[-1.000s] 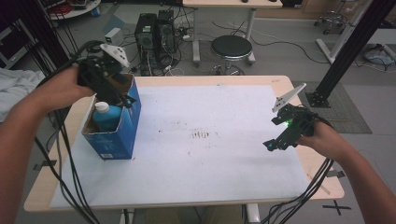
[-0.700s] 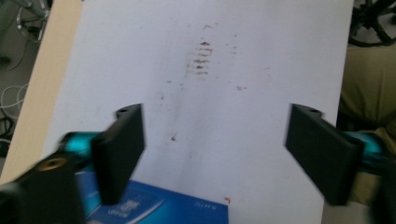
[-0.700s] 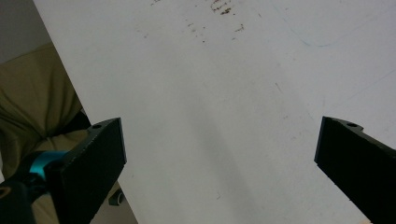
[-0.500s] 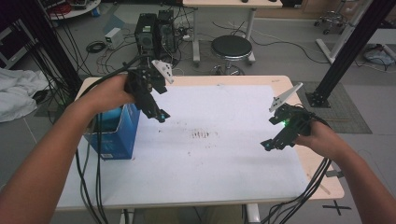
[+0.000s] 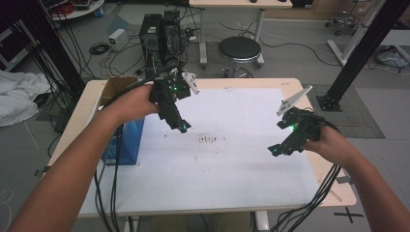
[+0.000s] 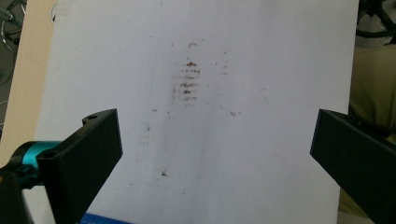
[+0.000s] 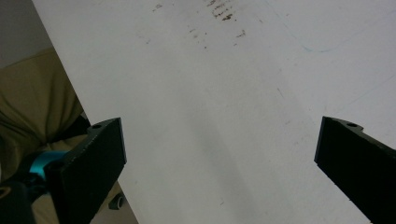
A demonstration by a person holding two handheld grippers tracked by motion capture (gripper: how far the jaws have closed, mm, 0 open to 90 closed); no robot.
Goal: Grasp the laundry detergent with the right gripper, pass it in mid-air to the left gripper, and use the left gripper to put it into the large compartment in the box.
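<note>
While both claws gape empty | blue box (image 5: 129, 140): open-topped, at white sheet's (image 5: 232, 174) left edge

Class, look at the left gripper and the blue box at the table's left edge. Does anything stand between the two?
Nothing visible does. The left gripper hangs open and empty over the white sheet, just right of the blue box; only bare sheet lies between them.
</note>
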